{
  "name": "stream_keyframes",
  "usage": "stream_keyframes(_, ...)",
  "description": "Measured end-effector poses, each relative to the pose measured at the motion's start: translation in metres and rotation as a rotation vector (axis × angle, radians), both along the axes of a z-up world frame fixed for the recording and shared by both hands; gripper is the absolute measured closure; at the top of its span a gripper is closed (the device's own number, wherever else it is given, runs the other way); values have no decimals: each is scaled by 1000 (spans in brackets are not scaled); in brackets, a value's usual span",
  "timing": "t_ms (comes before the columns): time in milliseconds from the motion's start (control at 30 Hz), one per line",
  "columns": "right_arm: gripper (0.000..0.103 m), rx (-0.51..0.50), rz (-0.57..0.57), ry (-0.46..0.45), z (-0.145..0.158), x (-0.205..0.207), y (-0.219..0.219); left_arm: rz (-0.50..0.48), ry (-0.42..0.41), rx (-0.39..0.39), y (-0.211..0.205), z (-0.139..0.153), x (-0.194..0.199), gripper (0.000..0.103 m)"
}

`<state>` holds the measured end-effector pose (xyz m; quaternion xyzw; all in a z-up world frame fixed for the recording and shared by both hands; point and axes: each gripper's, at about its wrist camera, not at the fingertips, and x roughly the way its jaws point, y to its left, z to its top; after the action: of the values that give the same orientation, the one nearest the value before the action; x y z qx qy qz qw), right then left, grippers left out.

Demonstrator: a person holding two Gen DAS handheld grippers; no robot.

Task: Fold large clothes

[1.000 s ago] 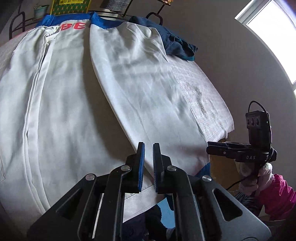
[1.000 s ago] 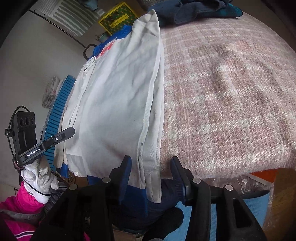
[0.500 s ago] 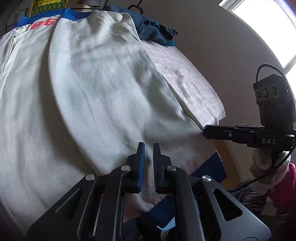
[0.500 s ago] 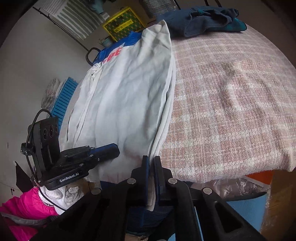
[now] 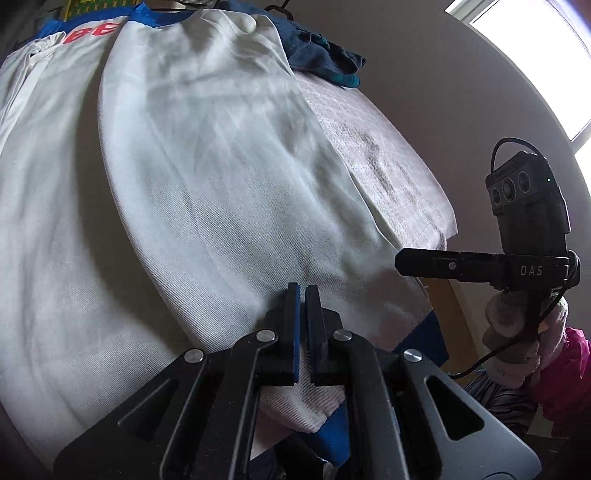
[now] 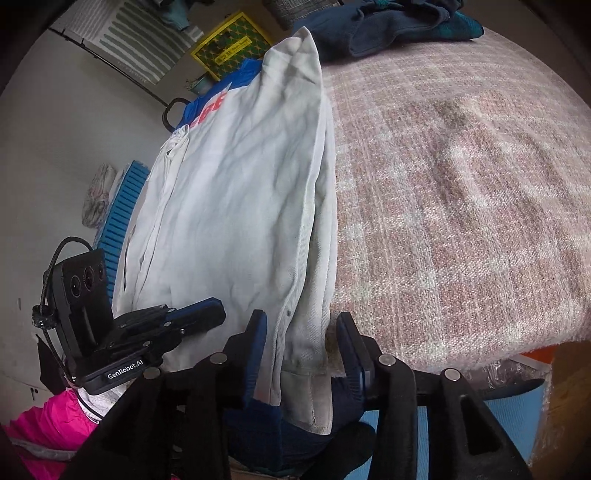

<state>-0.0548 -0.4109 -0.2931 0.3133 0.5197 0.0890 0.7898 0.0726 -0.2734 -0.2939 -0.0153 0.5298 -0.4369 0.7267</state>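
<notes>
A large white garment with blue trim and red letters at its far end lies lengthwise on a pink plaid blanket, folded along its length. My left gripper is shut on the white fabric near its hem. My right gripper is open, its jaws on either side of the garment's folded right edge at the table's near end. The left gripper also shows in the right wrist view, and the right one in the left wrist view.
A dark blue garment lies bunched at the far end of the blanket. A yellow-framed box and a striped cloth stand beyond. A blue slatted object lies on the floor at left. A pink sleeve is at right.
My right gripper was open, shut on the garment's folded edge half a second ago, and is open again now. My left gripper stays shut and has shifted right along the hem.
</notes>
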Motion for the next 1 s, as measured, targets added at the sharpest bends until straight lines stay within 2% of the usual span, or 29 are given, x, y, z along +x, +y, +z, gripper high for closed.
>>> stream_keyframes(67,57,13,-14,6,-4,1,2,1,5,-6,0,0,1,98)
stream_keyframes(133,70,-1,-14,15,-3,5,9,1,5,-9,0,0,3,98)
stream_keyframes(200,89,-83,-8,35,4,11,23,10,16,-12,1,0,4,98)
stream_keyframes(267,96,-168,9,33,17,13,34,33,50,-23,7,2,5,98)
stream_keyframes(367,99,-309,46,-1,49,17,61,110,84,-80,33,9,9,98)
stream_keyframes(433,99,-387,78,-34,69,20,80,181,169,-145,50,3,11,98)
stream_keyframes(500,100,-446,107,-57,86,27,99,172,228,-143,52,-11,9,98)
stream_keyframes(600,100,-507,162,-71,99,35,121,174,237,-146,65,-6,9,98)
stream_keyframes(700,100,-572,222,-91,110,42,147,231,180,-192,100,25,14,98)
stream_keyframes(833,100,-521,291,-106,117,57,176,327,65,-245,163,69,20,98)
stream_keyframes(1000,100,-481,364,-123,113,76,215,457,-4,-264,230,92,21,98)
